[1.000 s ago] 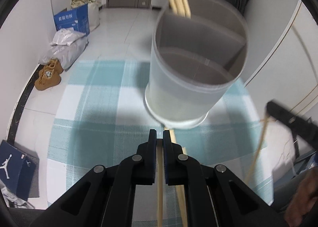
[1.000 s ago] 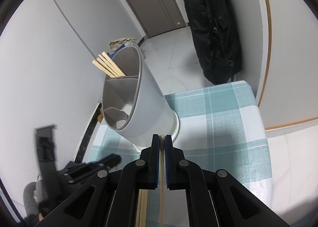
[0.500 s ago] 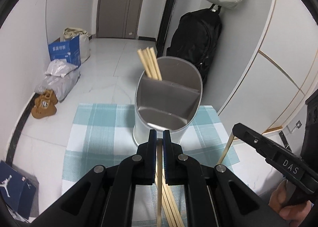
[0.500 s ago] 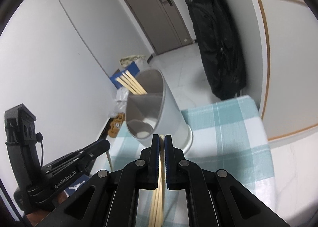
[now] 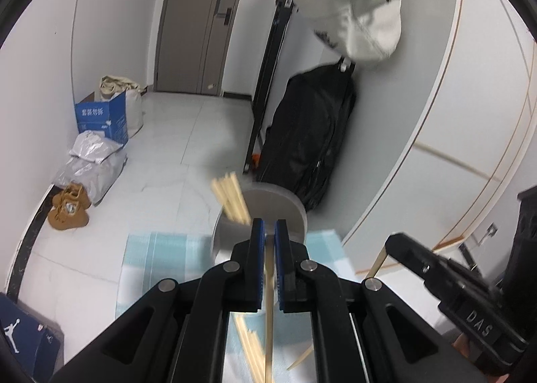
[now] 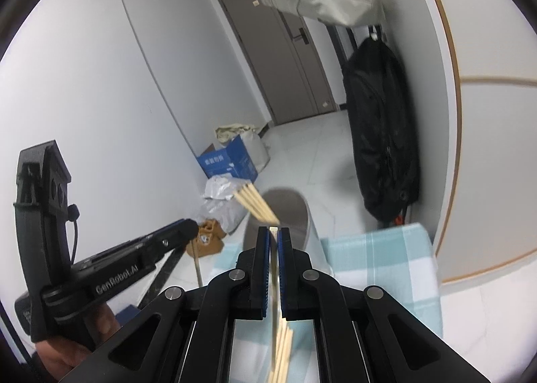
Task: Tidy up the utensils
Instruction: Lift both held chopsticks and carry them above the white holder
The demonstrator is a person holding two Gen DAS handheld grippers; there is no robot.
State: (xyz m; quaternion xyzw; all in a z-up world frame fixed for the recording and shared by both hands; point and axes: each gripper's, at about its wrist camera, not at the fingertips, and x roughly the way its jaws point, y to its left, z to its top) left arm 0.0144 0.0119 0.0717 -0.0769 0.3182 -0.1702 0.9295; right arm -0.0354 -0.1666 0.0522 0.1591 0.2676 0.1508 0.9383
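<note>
- Left gripper (image 5: 269, 232): jaws clamped on a single wooden chopstick (image 5: 268, 316); stick runs back between the pads towards the camera, tip near the fingertips.
- Right gripper (image 6: 274, 238): jaws likewise clamped on one chopstick (image 6: 274, 282), seen end-on at the pad tips.
- Grey holder (image 5: 278, 205): upright on the checked cloth (image 5: 151, 249), just ahead of both grippers; four chopsticks already (image 5: 231, 198) leaning in its far-left compartment.
- Loose chopsticks (image 5: 250, 349): lying on the cloth below the left gripper, well short of the holder.
- Handling, judged: light, stiff, slender, smooth wood; likely to swivel or slip in a narrow pinch.
- Hold point, judged: mid-shaft, square across the pads, leading end free for the compartment.
</note>
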